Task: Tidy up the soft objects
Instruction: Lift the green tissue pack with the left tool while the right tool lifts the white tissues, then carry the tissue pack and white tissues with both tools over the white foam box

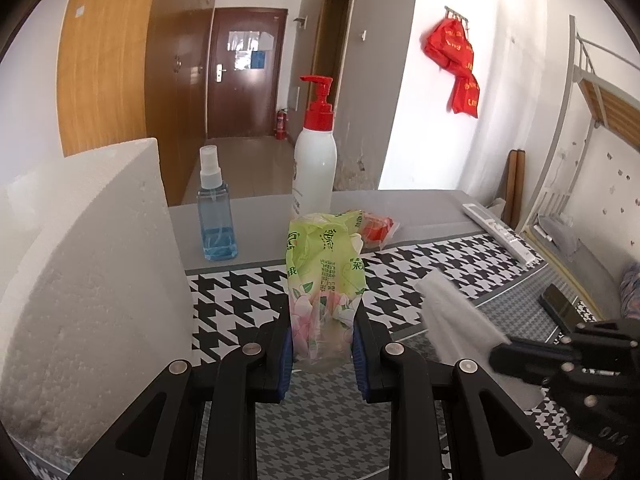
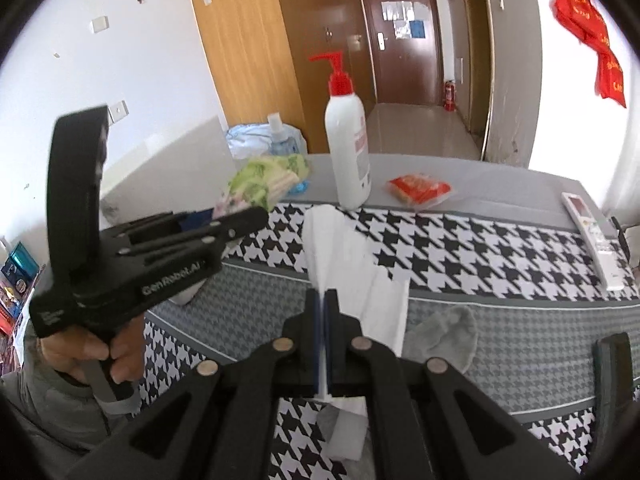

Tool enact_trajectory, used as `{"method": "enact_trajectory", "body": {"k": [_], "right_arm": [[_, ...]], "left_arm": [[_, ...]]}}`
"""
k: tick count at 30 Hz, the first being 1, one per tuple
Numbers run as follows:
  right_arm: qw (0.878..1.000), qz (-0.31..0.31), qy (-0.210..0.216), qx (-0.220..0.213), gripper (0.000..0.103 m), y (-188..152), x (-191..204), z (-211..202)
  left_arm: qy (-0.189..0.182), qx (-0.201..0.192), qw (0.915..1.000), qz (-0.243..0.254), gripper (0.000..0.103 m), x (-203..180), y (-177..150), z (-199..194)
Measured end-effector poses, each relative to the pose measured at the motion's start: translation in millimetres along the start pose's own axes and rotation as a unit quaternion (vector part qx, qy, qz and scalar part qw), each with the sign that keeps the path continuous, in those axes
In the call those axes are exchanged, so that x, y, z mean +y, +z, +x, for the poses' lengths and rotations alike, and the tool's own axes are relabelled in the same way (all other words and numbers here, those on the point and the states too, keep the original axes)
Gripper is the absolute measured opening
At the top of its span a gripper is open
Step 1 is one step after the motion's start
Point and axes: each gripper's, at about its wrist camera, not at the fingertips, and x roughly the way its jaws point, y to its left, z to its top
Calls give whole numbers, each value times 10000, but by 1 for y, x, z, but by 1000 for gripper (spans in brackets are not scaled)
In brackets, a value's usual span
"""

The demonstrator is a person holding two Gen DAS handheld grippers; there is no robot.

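My left gripper (image 1: 322,344) is shut on a green and pink tissue pack (image 1: 326,276) and holds it above the houndstooth table (image 1: 240,300). The pack also shows in the right wrist view (image 2: 260,184), sticking out of the left gripper (image 2: 236,220). My right gripper (image 2: 322,300) is shut on a white tissue (image 2: 340,256) that stands up and drapes to the right. The tissue shows in the left wrist view (image 1: 456,316), held by the right gripper (image 1: 504,350). A grey cloth (image 2: 444,336) lies on the table under the right gripper.
A white pump bottle with a red top (image 1: 316,160), a blue spray bottle (image 1: 216,216) and a red packet (image 1: 376,228) stand at the table's far edge. A white foam block (image 1: 80,280) is at the left. A remote (image 1: 500,232) and a phone (image 1: 560,306) lie at the right.
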Motion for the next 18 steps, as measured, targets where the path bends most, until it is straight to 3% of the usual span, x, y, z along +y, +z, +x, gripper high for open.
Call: {"method": "enact_trajectory", "body": {"k": [18], "right_arm": [[9976, -17, -142, -672, 4, 6, 17, -55]], "left_arm": [[-138, -200, 9996, 175, 26, -11, -4, -25]]}}
